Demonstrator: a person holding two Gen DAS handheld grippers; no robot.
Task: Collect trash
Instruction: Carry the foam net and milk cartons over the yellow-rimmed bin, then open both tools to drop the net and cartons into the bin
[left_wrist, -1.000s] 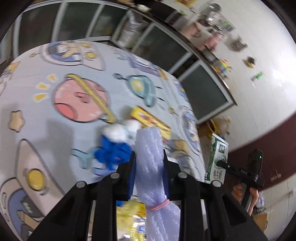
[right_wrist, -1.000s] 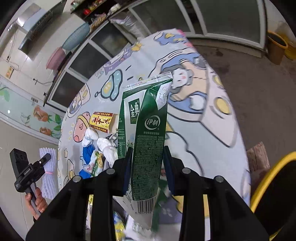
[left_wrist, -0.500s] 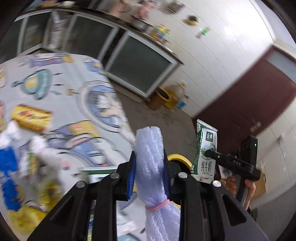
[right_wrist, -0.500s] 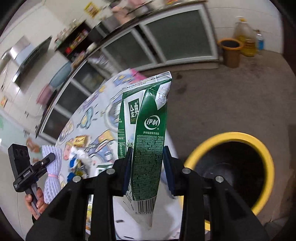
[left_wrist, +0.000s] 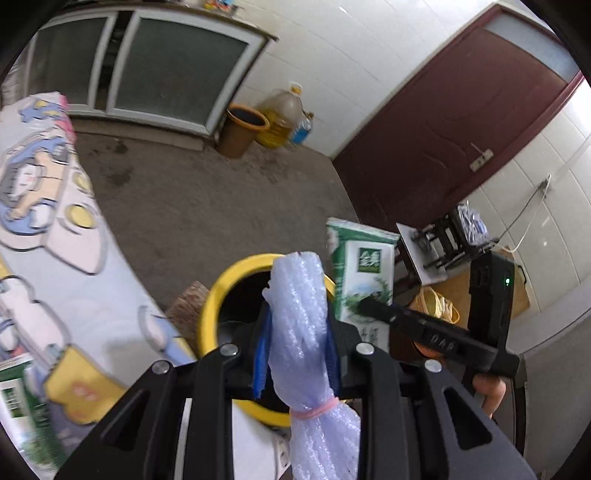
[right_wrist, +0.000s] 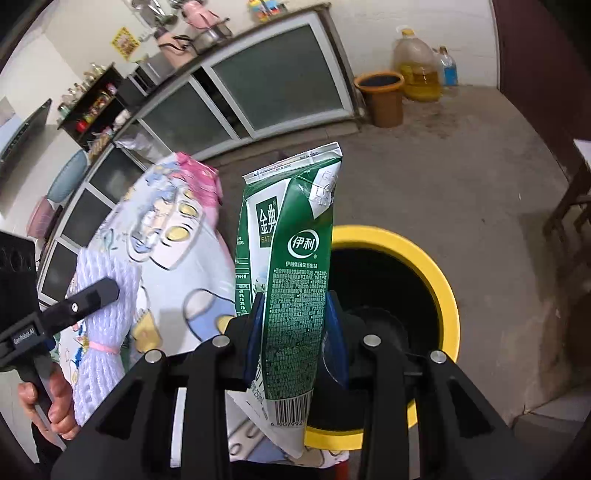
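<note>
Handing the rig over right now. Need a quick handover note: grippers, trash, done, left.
Left hand-held gripper: shut on the foam net roll, in front of the yellow-rimmed bin.
Right hand-held gripper: shut on the green milk carton, beside the bin's opening.
Done: both items picked up and brought to the bin.
Left: drop both in; more litter, including a carton, lies on the table.

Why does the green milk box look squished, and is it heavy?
The green milk carton is probably empty and light: its top is torn open and its sides are creased. It likely bends easily, since the right tool pinches it flat. It seems stiff enough to stand up above the tool.
</note>
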